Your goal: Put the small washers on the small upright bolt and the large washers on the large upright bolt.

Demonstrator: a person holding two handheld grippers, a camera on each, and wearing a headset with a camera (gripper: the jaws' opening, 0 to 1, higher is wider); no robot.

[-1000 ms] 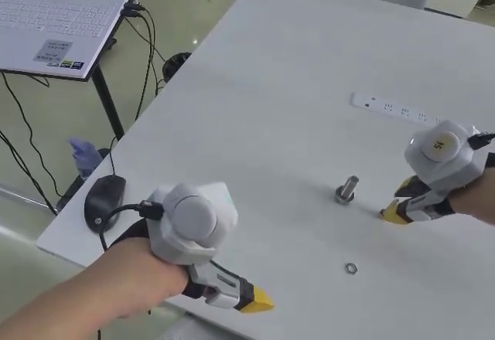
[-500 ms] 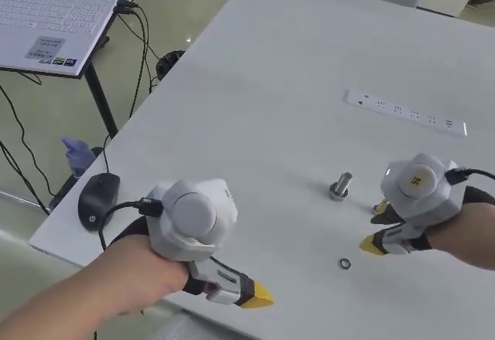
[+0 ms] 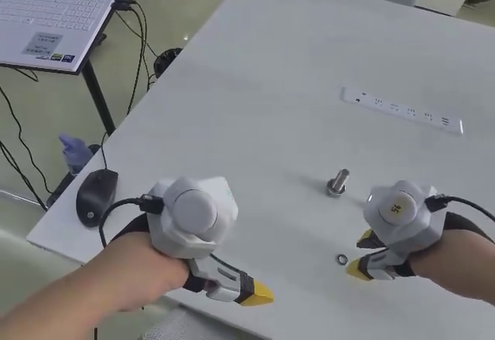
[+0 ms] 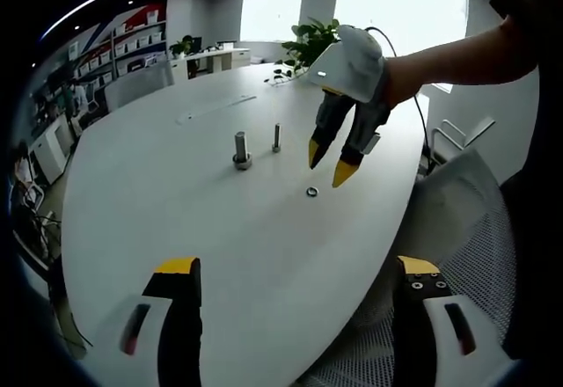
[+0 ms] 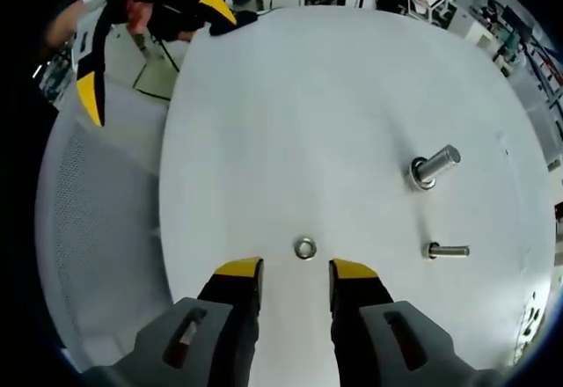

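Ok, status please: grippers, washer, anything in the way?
Left gripper open, empty. Right gripper open, jaws just short of the washer, flat on the table. Nothing between them.

White table (image 3: pixel 255 85) — laptop (image 3: pixel 46 15) beside, bright windows (image 4: pixel 396 0) behind.

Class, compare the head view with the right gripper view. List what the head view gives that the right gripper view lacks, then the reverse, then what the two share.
The head view adds the laptop, the mouse near the table's corner, and the white power strip.

The right gripper view adds the small upright bolt, standing apart from the large one.

Shared: the white table, the large upright bolt, the loose washer lying just ahead of the open right tool, and the left tool, also open.
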